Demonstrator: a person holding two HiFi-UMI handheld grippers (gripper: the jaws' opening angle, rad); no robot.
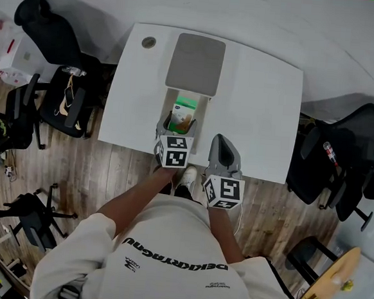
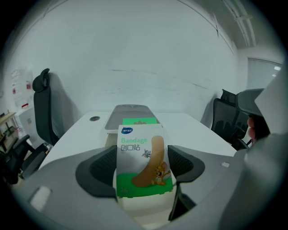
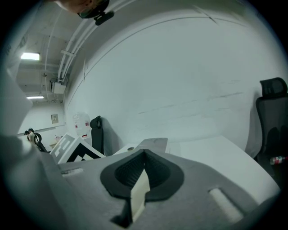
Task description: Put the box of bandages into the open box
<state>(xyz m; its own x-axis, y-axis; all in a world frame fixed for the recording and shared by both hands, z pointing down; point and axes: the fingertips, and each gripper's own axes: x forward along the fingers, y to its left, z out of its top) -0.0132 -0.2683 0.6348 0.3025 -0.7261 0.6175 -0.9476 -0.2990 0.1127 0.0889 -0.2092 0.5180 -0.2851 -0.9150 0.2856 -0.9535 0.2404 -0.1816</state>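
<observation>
The box of bandages (image 1: 183, 119) (image 2: 143, 161) is white and green with a cartoon plaster printed on it. It stands upright between the jaws of my left gripper (image 1: 179, 124) (image 2: 144, 158), which is shut on its two sides. It hangs over the near end of the open box (image 1: 203, 109), whose grey lid (image 1: 195, 64) (image 2: 129, 112) lies flipped back on the white table (image 1: 261, 113). A green item (image 1: 187, 102) (image 2: 139, 121) lies inside the open box. My right gripper (image 1: 221, 144) (image 3: 143, 155) is shut and empty by the table's front edge.
A round cable hole (image 1: 149, 42) sits at the table's far left corner. Black office chairs stand to the left (image 1: 54, 32) and right (image 1: 348, 152) of the table. The floor is wooden, with cluttered gear at the left.
</observation>
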